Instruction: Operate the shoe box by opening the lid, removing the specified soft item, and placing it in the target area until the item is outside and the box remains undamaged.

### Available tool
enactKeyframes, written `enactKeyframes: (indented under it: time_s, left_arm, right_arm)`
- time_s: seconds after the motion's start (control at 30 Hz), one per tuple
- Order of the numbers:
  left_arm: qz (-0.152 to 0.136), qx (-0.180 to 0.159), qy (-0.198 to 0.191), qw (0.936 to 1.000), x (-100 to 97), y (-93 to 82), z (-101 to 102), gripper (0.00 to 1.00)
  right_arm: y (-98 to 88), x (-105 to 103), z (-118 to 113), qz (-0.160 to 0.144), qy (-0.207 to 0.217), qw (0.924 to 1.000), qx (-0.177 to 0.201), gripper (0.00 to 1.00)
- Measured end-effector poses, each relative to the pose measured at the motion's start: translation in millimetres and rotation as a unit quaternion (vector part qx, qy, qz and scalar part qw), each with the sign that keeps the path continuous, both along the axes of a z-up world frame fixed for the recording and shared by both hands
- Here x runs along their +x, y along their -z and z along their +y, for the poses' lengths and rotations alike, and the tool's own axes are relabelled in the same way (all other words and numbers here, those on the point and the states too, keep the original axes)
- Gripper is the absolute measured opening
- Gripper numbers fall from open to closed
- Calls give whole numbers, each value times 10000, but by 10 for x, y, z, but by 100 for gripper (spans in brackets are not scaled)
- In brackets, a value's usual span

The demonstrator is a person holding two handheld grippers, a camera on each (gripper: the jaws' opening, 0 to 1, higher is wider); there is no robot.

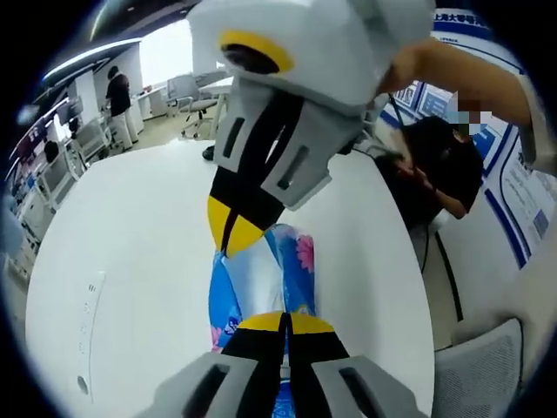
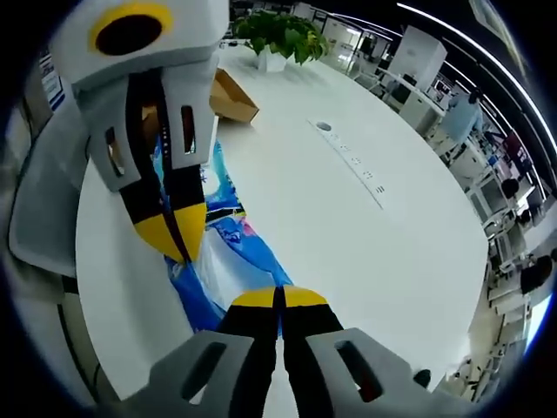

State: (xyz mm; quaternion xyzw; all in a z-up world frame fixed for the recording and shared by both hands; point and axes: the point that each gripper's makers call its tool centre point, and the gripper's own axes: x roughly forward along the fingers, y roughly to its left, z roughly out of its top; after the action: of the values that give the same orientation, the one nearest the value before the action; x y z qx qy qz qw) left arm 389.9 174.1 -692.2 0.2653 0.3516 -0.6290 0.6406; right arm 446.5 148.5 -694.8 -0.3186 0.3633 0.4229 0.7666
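The soft item is a blue, white and pink printed cloth (image 1: pixel 261 279), lying stretched on the white bench (image 1: pixel 130 261) between the two claws. In the left gripper view, the left claw (image 1: pixel 285 324) is rising from the bottom centre with its yellow-tipped jaws pressed together on the near end of the cloth — the fabric is running straight up the frame from the tips. At the far end, in the centre of that frame, the right claw (image 1: pixel 231 233) is coming down from the top, its yellow tips closed on the cloth's other end.

In the right gripper view, the same arrangement is showing from the opposite side: the right claw (image 2: pixel 278 299) is pinching the cloth (image 2: pixel 222 252) at the lower centre, jaws together, and the left claw (image 2: pixel 174 231) is reaching in from the upper left, its tips closed on the fabric left of centre. The cloth is lying crumpled between them, touching the bench (image 2: pixel 365 244).

A brown cardboard box (image 2: pixel 231 97) is sitting in the upper left of that view, well apart from the right claw, with a potted plant (image 2: pixel 277 39) beyond it near the top. A person's arm (image 1: pixel 461 74) is showing at the upper right of the left gripper view.
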Motion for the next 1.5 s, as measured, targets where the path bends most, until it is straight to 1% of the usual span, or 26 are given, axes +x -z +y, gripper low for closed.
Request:
enactKeyframes:
  time_s: [0.3,0.37,0.5,0.6,0.7,1.2,1.5]
  left_arm:
    - [216,109,1,9997,-6,226,-40,0]
    - [277,96,-15,9996,-11,260,-51,0]
    - [304,134,7,9994,-20,330,-50,0]
    - [411,107,-14,9991,-46,341,-61,0]
    - [433,125,31,9990,-77,357,-65,0]
    - [409,200,163,9988,-175,371,-35,0]
    - [283,226,180,9992,-179,366,0,1]
  right_arm:
    - [247,17,-50,124,64,9999,-30,0]
    - [279,7,-41,136,63,9999,-65,0]
    - [317,-4,-18,180,66,9998,-51,0]
    - [324,-9,-5,190,85,9998,-9,0]
    - [326,-19,-5,223,108,9997,10,0]
    - [330,-105,-4,313,91,9995,-31,0]
    - [330,-146,8,316,55,9994,-140,0]
